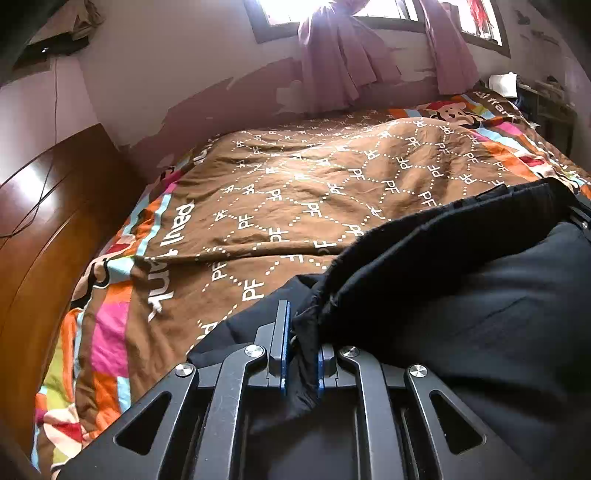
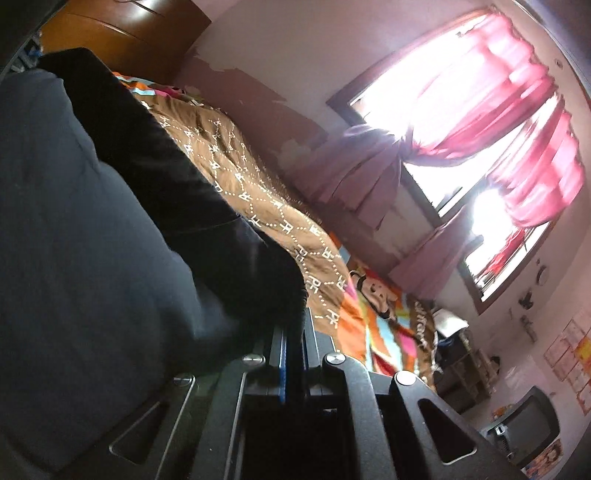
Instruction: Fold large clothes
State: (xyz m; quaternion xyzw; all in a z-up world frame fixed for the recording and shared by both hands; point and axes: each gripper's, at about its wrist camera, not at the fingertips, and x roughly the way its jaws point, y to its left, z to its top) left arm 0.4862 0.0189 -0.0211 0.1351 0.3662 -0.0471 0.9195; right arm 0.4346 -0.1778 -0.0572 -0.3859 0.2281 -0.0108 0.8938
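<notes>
The black garment [image 1: 461, 295] hangs between both grippers above the brown patterned bedspread [image 1: 295, 184]. It looks soft, limp and fairly thick, likely to sag and bunch, so hold it by its edge corners. The left gripper [image 1: 303, 354] pinches one bunched edge; the right gripper [image 2: 293, 354] is clamped on another.

Your left wrist camera sits just behind the left gripper [image 1: 302, 354], close above the bed [image 1: 295, 177], looking forward and somewhat down across the brown cover toward the wall with the window [image 1: 332, 14]. Your right wrist camera sits just behind the right gripper [image 2: 293, 343], rolled so the bed slants across the picture, facing the same window wall. Both views share the bed, the curtains [image 2: 498, 122] and the black garment [image 2: 110, 240] close to each lens.
</notes>
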